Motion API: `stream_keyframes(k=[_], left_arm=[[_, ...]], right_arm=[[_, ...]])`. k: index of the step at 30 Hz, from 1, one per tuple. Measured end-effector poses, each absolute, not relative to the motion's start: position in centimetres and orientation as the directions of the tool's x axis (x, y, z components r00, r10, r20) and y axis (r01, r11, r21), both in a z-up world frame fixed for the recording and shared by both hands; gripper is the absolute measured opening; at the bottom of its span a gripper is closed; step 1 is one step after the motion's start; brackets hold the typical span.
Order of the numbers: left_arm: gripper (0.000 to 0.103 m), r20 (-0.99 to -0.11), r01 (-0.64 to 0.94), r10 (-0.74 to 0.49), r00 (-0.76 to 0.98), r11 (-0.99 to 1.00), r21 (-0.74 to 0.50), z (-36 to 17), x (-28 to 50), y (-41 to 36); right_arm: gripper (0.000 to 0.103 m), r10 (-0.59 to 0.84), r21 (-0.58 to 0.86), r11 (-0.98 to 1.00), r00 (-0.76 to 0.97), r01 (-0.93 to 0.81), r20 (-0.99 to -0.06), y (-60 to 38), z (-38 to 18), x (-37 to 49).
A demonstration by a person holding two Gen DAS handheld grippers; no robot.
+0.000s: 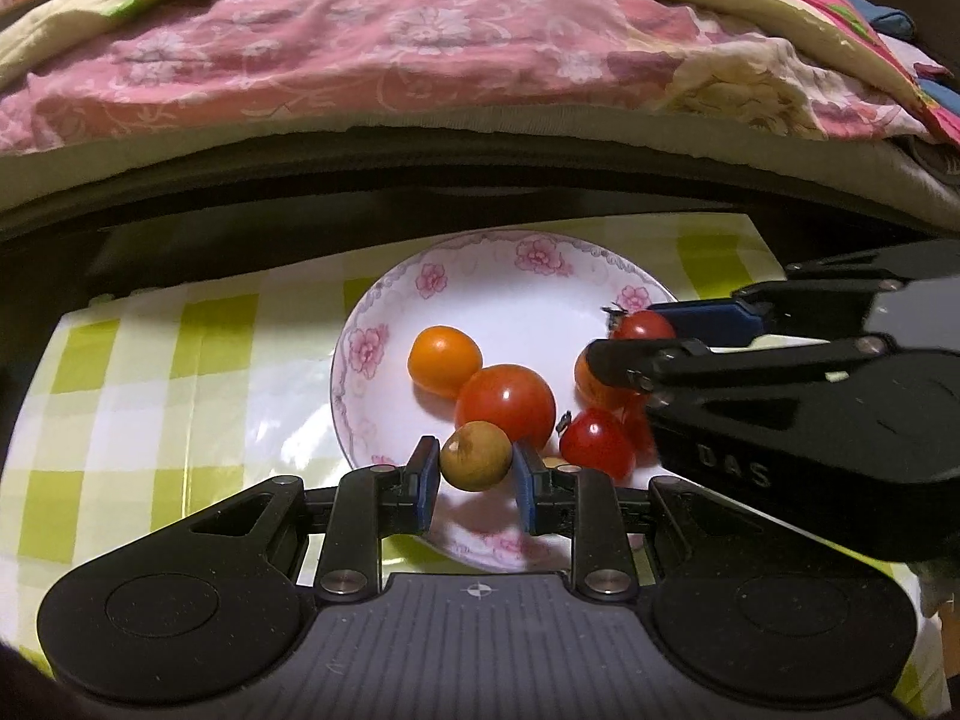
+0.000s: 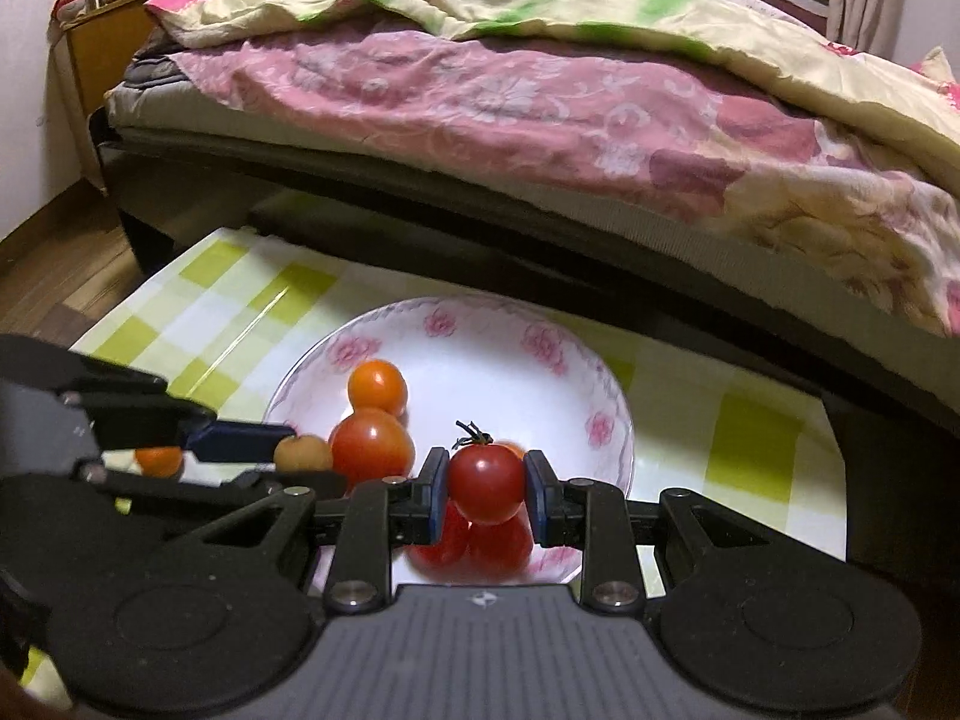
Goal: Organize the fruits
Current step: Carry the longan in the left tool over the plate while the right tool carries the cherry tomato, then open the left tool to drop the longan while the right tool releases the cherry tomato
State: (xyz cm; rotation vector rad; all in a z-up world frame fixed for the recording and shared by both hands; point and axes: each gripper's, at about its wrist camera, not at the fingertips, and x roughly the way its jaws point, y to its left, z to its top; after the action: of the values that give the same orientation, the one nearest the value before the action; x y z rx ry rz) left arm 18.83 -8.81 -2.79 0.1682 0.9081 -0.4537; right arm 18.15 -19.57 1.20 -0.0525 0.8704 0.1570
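2 grippers meet over a white plate (image 1: 384, 312) with pink flowers, which sits on a green-checked tablecloth (image 1: 150, 372). At the left, the left gripper (image 1: 474, 468) pinches a small brown fruit (image 1: 475, 456) between its blue pads, at the plate's near rim. Just beyond it lie a large red tomato (image 1: 507, 405) and, farther left, an orange tomato (image 1: 444, 360), touching each other. At the right, the right gripper (image 2: 486, 489) clamps a red cherry tomato (image 2: 486, 483) with a dark stem above more red tomatoes (image 2: 474, 546) in the plate. A bed with pink bedding (image 2: 480, 96) lies beyond.
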Motion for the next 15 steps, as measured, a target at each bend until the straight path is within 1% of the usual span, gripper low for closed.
stream_keyframes(k=[7, 13, 15], left_arm=[[0.042, -0.783, 0.451, -0.315, 0.537, 0.891, -0.049, -2.8, 19.4, -9.1], [0.044, -0.780, 0.447, -0.320, 0.538, 0.892, -0.057, -2.7, 19.6, -8.9], [0.046, -0.781, 0.443, -0.317, 0.538, 0.895, -0.058, -2.6, 19.4, -8.9]], right_arm=[[0.031, 0.118, 0.035, 0.989, 0.626, -0.144, -0.771, -19.6, 0.6, 20.5], [0.031, 0.142, 0.092, 0.989, 0.609, -0.113, -0.780, -20.4, 0.2, 21.5], [0.031, 0.141, 0.097, 0.990, 0.615, -0.104, -0.776, -20.4, 0.3, 21.5]])
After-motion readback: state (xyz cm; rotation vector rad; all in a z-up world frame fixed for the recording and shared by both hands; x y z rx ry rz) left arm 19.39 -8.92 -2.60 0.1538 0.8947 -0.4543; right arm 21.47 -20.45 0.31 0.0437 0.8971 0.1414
